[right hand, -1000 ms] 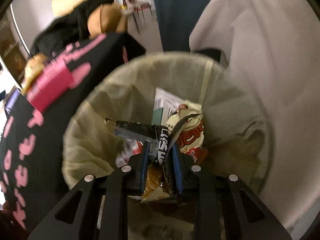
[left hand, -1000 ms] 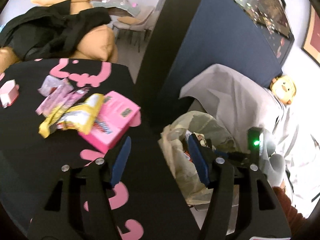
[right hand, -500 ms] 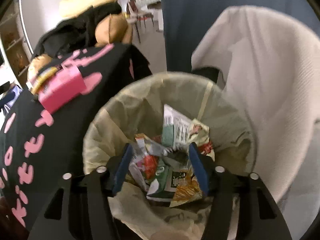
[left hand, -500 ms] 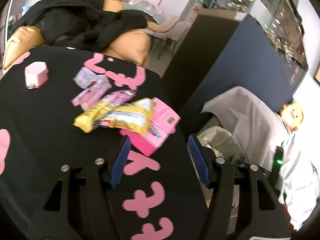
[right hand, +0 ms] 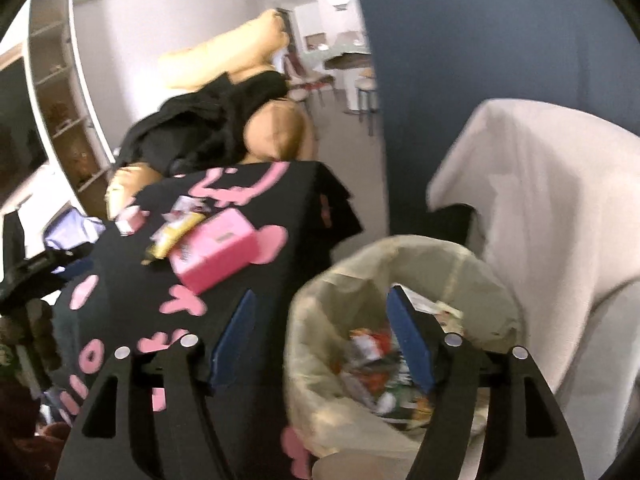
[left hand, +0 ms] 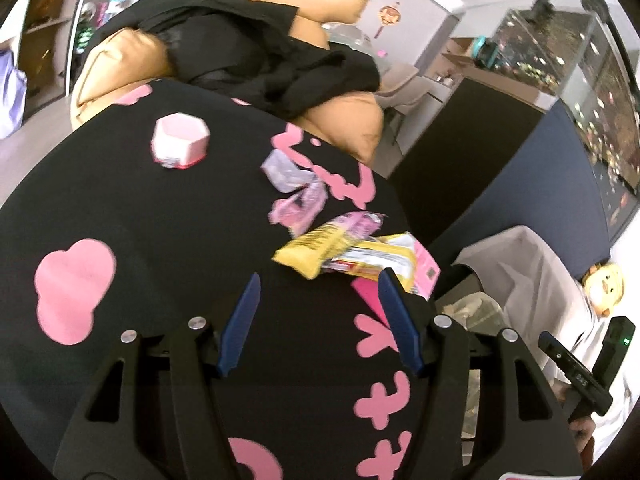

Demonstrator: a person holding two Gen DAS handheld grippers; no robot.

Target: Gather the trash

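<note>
1. I see a black cloth with pink shapes on the table (left hand: 160, 240); on it lie a crinkled yellow wrapper (left hand: 316, 250), thin lilac wrappers (left hand: 300, 204) and a flat pink box (right hand: 216, 248).
2. The bin (right hand: 400, 248) beside the table has a thin, wrinkled beige liner, with glossy wrappers inside.
3. My left gripper (left hand: 318, 300) is parted and empty, just before the yellow wrapper.
4. My right gripper (right hand: 320, 320) is above the bin, its jaws opening, nothing between them.
</note>
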